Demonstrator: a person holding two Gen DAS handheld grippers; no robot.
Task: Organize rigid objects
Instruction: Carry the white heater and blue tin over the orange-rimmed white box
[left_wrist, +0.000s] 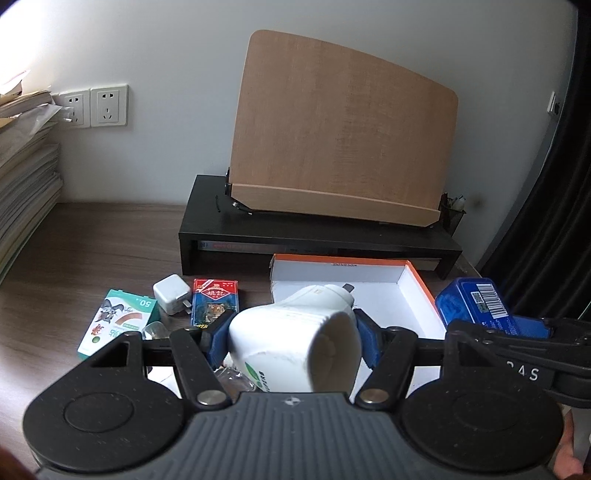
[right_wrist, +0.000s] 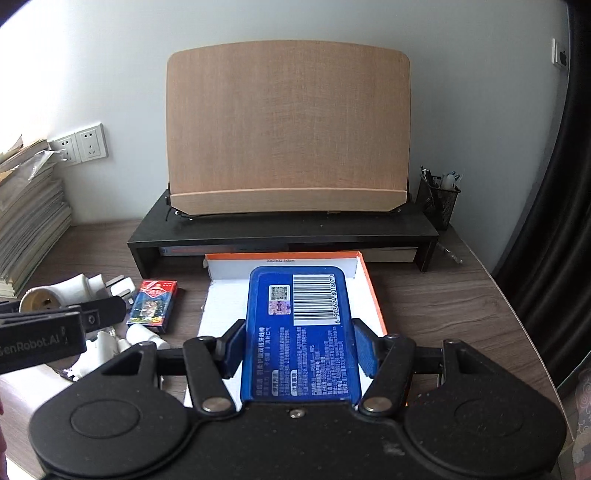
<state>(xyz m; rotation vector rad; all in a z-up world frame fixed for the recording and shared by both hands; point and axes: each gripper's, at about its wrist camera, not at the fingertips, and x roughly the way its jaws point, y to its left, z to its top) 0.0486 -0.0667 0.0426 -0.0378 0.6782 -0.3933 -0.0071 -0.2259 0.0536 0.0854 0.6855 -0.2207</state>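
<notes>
Both grippers are loaded, so the step in hand looks like carrying items to the orange-rimmed box, the open tray lying on the counter just in front of the black riser. The right gripper has its fingers clamped on the long sides of the blue tin, which hangs barcode-up over the box's white floor. The left gripper has its fingers pressed against a white adapter plug, held above the box's left edge, with the plug's nose reaching over the box.

The next move, as I judge it, is to lower the tin flat into the box and part the fingers, keeping it to one side so the plug can go in beside it; the two grippers sit close together, so one should give way to the other.

Left of the box on the counter wait a playing-card pack, a white charger cube and a green-and-white carton.

Hard to make out: how high the tin is above the box floor, since it covers most of it. Something clear and crinkled lies under the left gripper, but I cannot tell what. White pieces left of the box in the right view are half hidden behind the other gripper
</notes>
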